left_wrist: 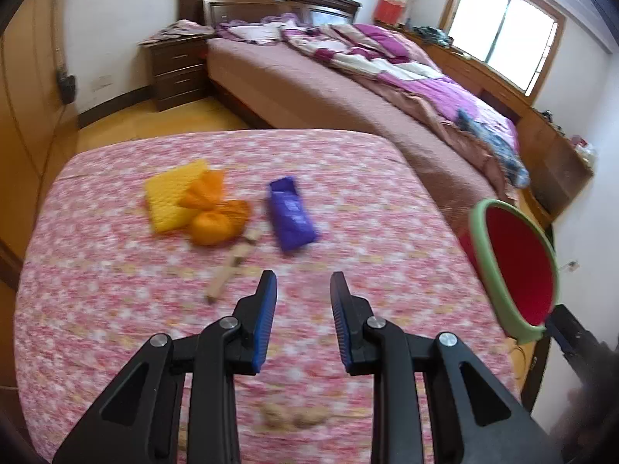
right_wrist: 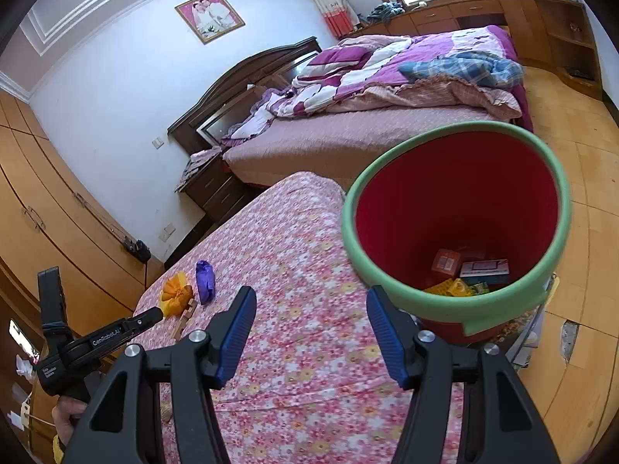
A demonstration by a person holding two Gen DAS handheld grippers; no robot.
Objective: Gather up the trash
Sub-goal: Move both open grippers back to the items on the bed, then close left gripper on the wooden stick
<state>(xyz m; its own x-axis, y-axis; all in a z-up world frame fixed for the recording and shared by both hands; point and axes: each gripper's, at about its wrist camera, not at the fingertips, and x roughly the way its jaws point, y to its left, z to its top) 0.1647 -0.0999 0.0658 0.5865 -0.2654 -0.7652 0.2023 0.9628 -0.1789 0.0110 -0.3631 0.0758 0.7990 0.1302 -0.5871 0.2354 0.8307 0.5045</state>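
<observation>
Trash lies on the pink floral tablecloth (left_wrist: pixel 116 309): a yellow pad (left_wrist: pixel 170 197), an orange net bundle (left_wrist: pixel 212 216), a purple packet (left_wrist: pixel 290 212), wooden sticks (left_wrist: pixel 232 266) and brown crumbs (left_wrist: pixel 294 419) near the front. My left gripper (left_wrist: pixel 303 284) hovers open and empty just short of the sticks and packet. A red bin with a green rim (right_wrist: pixel 456 309) stands off the table's right edge and holds several boxes and wrappers (right_wrist: pixel 464 274). My right gripper (right_wrist: pixel 311 295) is open over the cloth, its right finger beside the bin's near rim.
A bed with a purple quilt (left_wrist: pixel 387 62) stands beyond the table, and a dark nightstand (left_wrist: pixel 178 69) is at its head. Wooden wardrobes (right_wrist: pixel 46 201) line the left wall. A person's hand (right_wrist: pixel 65 413) holds the left gripper (right_wrist: pixel 154 314). Wood floor (right_wrist: pixel 592 232) surrounds the bin.
</observation>
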